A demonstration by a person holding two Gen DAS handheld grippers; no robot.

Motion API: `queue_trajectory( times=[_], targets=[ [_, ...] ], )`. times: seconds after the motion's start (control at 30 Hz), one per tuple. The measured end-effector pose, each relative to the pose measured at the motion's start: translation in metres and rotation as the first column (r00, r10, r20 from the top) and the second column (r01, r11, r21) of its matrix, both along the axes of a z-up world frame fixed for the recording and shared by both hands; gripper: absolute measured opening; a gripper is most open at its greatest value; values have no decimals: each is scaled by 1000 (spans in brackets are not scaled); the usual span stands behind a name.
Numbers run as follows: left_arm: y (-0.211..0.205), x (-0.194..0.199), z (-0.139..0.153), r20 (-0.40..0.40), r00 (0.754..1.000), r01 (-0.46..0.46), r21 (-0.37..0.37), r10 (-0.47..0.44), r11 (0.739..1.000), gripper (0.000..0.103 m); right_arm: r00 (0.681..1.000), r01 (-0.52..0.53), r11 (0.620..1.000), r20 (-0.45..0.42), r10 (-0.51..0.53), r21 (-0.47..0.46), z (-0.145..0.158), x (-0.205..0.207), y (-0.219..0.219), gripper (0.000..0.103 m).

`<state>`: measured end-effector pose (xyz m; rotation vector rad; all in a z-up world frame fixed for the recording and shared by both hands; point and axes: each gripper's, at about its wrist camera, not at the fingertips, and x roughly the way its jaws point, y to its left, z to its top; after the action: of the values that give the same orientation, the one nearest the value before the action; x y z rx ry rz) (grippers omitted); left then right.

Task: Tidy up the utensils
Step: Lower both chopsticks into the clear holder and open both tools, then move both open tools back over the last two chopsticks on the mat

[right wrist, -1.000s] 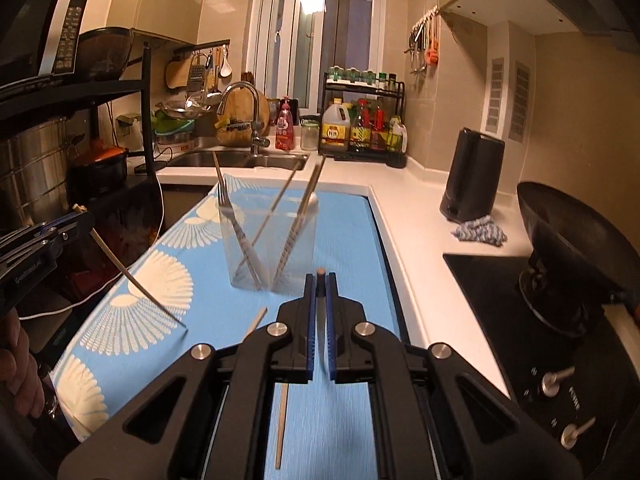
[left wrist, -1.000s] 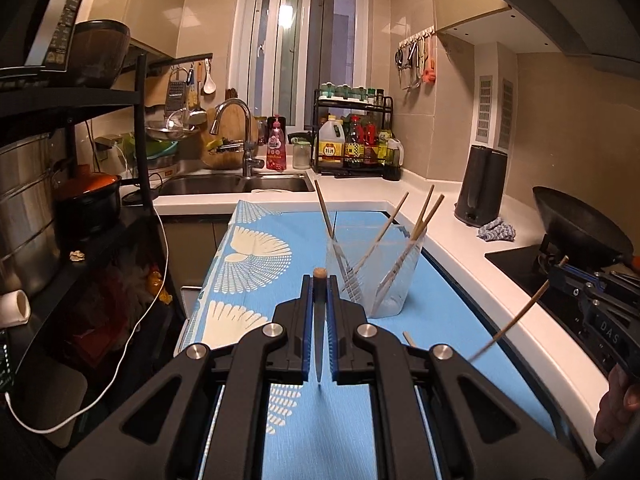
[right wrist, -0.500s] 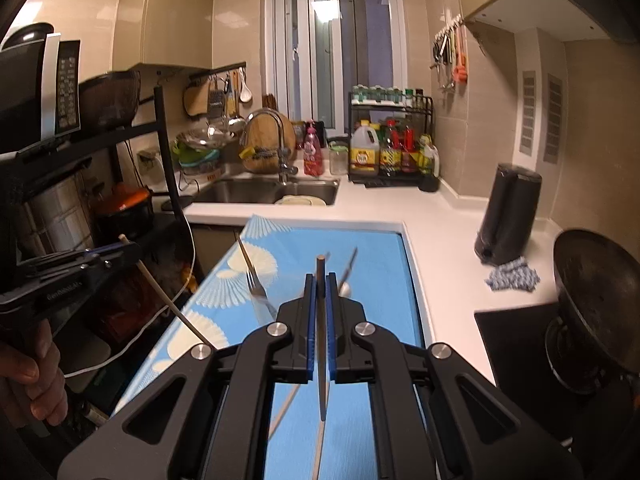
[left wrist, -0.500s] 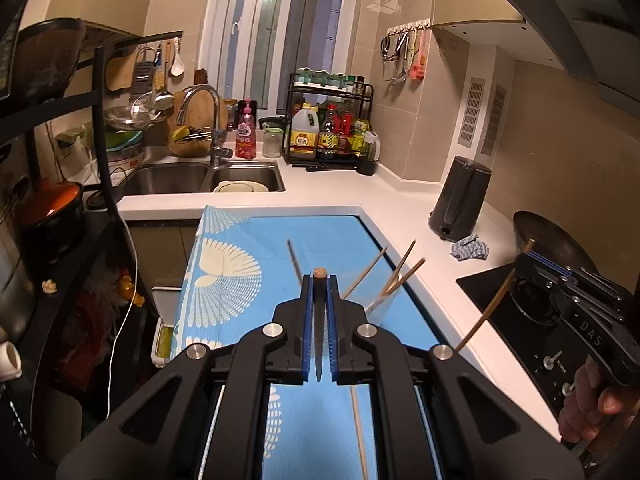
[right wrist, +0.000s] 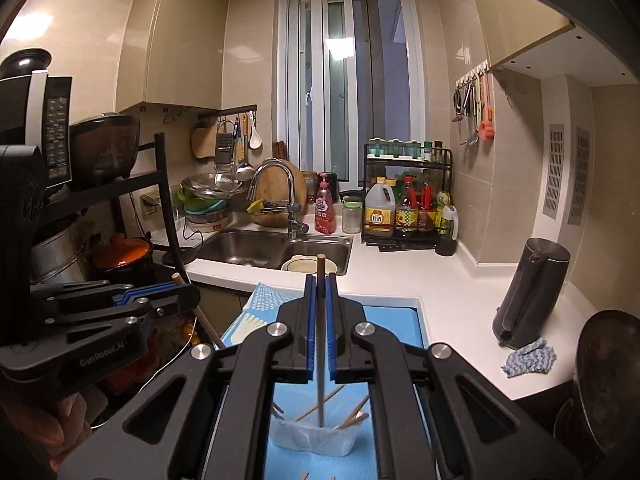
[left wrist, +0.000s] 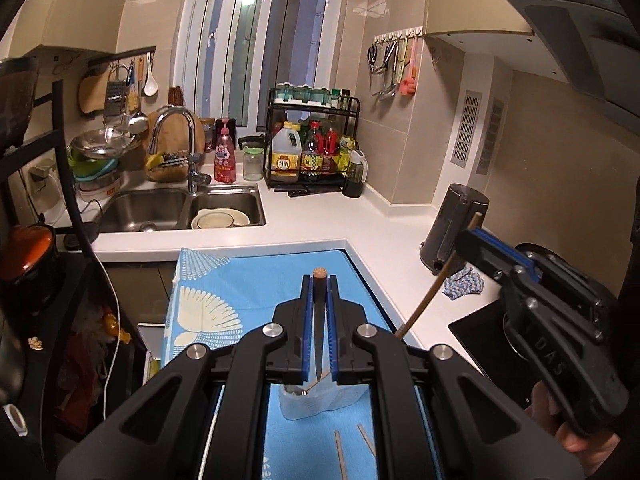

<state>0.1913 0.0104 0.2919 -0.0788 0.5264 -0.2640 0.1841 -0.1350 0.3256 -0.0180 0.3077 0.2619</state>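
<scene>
Closest in, the left gripper [left wrist: 319,300] is clamped tight on a wooden chopstick [left wrist: 319,312], long axis straight along the fingers, round butt end poking out past the tips and the thin end pointing back down at the clear plastic cup [left wrist: 316,402] right below it. The right gripper [right wrist: 320,300] is doing the same thing, squeezed shut on a second chopstick [right wrist: 320,340] that runs near vertical in its own view, top end sticking up above the fingertips and lower end dipping into the cup's open mouth. From the left wrist view that same right gripper shows off to the side with its stick slanting down toward the cup. In the cup there are a few more chopsticks [right wrist: 354,416] leaning every which way, plus what looks like a fork on the left side, hard to be sure. The cup stands on a blue patterned mat [left wrist: 224,280] on the tabletop, and a couple of loose chopsticks [left wrist: 340,452] lie flat on the mat just in front of it. Further out, on the white tabletop to the right, there's a dark kettle [right wrist: 528,292] with a blue-and-white rag [right wrist: 528,360] beside it, and a black wok [right wrist: 608,360] near the edge. At the back there's the double sink [left wrist: 180,208] with a bowl in the right basin, a pink soap bottle [left wrist: 225,156] and a black condiment rack [left wrist: 316,148] full of bottles by the window.
</scene>
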Motion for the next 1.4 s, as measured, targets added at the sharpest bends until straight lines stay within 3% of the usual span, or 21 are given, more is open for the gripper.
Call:
queue_trajectory(
  times=[0.3,0.67,0.77,0.8,0.83,1.1,1.23,1.4],
  targets=[
    [-17,43,-39,-88,996,32,23,-29,999,6,995,41,999,-97,-40,17,-51,46,-8,4],
    [-24,64,-71,-163,985,56,28,-50,998,7,983,41,999,-181,-37,22,-89,63,-12,6],
    [-23,68,-74,-179,983,48,38,-41,998,15,979,48,999,-197,-43,20,-91,62,-13,28],
    [-21,66,-71,-170,985,44,38,-37,998,29,981,55,998,-189,-50,17,-88,59,-14,32],
    [-20,63,-68,-156,987,39,38,-33,999,35,982,60,998,-180,-56,13,-84,55,-15,33],
    [6,-1,-38,6,1000,-5,39,5,999,35,996,65,998,-58,-65,3,-47,-4,-19,34],
    [11,-40,-51,47,999,-26,43,24,999,35,998,62,998,0,-62,-3,-48,-52,-18,37],
    [10,-84,-85,72,996,-60,51,56,997,35,996,80,997,31,-80,-23,-79,-101,-16,37]
  ],
)
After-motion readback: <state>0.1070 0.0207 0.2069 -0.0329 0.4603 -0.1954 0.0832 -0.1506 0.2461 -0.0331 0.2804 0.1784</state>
